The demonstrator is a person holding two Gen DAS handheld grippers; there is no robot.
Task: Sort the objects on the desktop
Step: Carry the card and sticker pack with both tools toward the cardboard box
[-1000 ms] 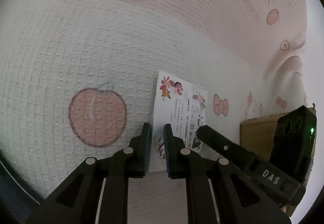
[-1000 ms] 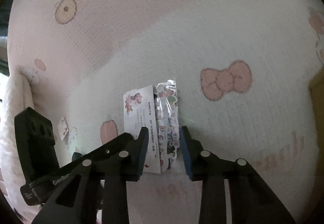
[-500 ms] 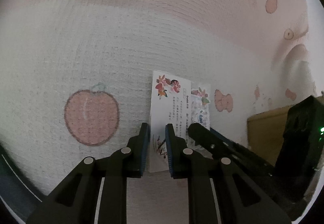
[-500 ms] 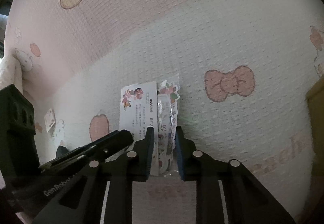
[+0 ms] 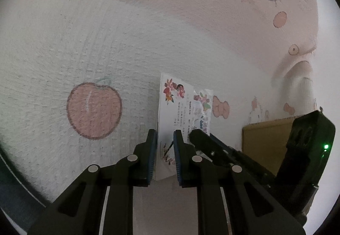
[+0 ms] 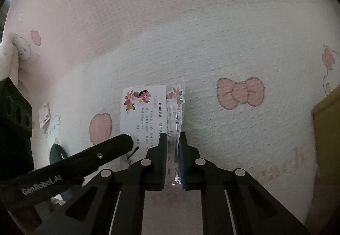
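A white card with flower prints and text (image 5: 176, 107) lies on the pink and white cartoon cloth, with a clear sticker packet (image 5: 203, 107) against its right side. My left gripper (image 5: 165, 145) is shut on the card's near edge. In the right wrist view the card (image 6: 142, 111) and the packet (image 6: 175, 111) lie side by side. My right gripper (image 6: 172, 147) is shut on the packet's near end. The two grippers sit close together; the right gripper's finger (image 5: 212, 145) shows just right of my left one.
A brown cardboard box (image 5: 265, 139) stands at the right, also showing at the right edge of the right wrist view (image 6: 327, 128). A small paper piece (image 6: 44, 115) and a dark object (image 6: 56, 153) lie to the left on the cloth (image 6: 212, 22).
Both grippers have closed: the left onto the card, the right onto the sticker packet. The right gripper moved in closer beside the left one.
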